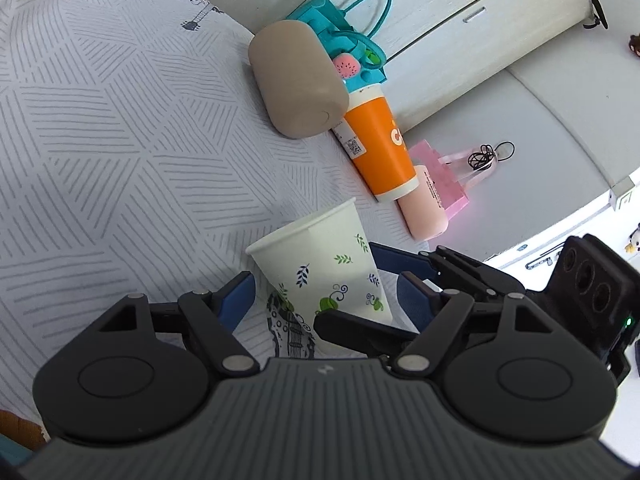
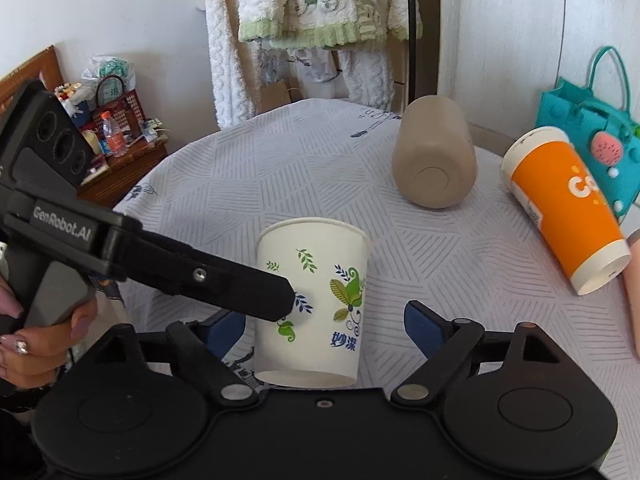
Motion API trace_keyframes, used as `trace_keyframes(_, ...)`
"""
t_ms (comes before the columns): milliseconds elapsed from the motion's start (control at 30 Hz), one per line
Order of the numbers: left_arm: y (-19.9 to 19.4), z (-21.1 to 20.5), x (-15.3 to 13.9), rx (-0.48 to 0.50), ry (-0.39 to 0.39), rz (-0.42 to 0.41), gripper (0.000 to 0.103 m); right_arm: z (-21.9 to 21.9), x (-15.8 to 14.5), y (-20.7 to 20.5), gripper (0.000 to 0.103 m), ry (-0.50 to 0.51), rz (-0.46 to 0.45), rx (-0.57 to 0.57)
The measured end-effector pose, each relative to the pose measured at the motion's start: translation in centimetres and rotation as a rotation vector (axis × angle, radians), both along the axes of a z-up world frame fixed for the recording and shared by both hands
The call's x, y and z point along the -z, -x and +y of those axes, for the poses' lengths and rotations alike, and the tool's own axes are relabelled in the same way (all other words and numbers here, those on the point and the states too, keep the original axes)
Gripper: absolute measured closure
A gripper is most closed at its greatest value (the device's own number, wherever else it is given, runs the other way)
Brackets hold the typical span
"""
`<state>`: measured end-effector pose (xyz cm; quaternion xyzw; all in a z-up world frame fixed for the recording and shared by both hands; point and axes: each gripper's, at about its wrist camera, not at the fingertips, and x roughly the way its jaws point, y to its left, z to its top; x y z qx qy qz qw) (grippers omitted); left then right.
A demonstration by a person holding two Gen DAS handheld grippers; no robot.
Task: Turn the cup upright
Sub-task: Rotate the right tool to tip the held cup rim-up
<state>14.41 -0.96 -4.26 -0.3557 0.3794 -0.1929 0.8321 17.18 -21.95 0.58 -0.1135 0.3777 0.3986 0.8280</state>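
Observation:
A white paper cup with leaf prints [image 1: 320, 264] [image 2: 312, 300] stands upright, mouth up, on the patterned tablecloth [image 1: 100, 160] [image 2: 280, 168]. My left gripper [image 1: 324, 300] is open, its blue fingers on either side of the cup without pressing it. My right gripper [image 2: 324, 324] is open too, fingers spread wide around the cup. In the right wrist view the left gripper's black finger [image 2: 224, 284] reaches in from the left and touches the cup's side. The right gripper's body shows in the left wrist view [image 1: 460, 280].
A tan cup [image 1: 296, 80] [image 2: 436, 156] and an orange cup [image 1: 380, 144] [image 2: 568, 208] lie on their sides. A teal bag [image 1: 344, 36] [image 2: 592, 120], a pink bottle [image 1: 424, 204] and a pink box [image 1: 444, 176] lie past them. The table edge is near.

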Motion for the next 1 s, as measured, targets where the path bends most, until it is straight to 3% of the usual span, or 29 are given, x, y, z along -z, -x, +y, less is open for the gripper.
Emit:
trace_keyframes(167, -0.4, -0.2, 0.1, -0.006, 0.007, -0.015, 0.037, -0.3, 0.2, -0.6, 0.031, -0.067, 0.070, 0.005)
trace_keyframes(200, -0.5, -0.3, 0.1, -0.011, -0.006, -0.017, 0.042, -0.3, 0.2, -0.4, 0.031, -0.073, 0.061, 0.020)
trace_keyframes(300, -0.6, -0.4, 0.0, 0.002, -0.017, -0.030, 0.042, 0.1, 0.0, 0.7, 0.036, -0.032, -0.005, 0.031)
trace_keyframes(600, 0.0, -1.5, -1.1, 0.022, -0.087, -0.131, 0.046, -0.8, -0.5, 0.9, 0.036, -0.036, -0.040, 0.028)
trace_keyframes(800, 1.5, -1.2, -2.6, 0.059, -0.151, -0.241, 0.047, -1.0, -0.9, 2.7, 0.036, -0.063, -0.158, -0.025)
trace_keyframes(1000, 2.8, -2.4, -3.4, 0.079, -0.295, -0.357, 0.052, -0.6, -0.8, 3.4, 0.036, -0.028, -0.238, -0.027)
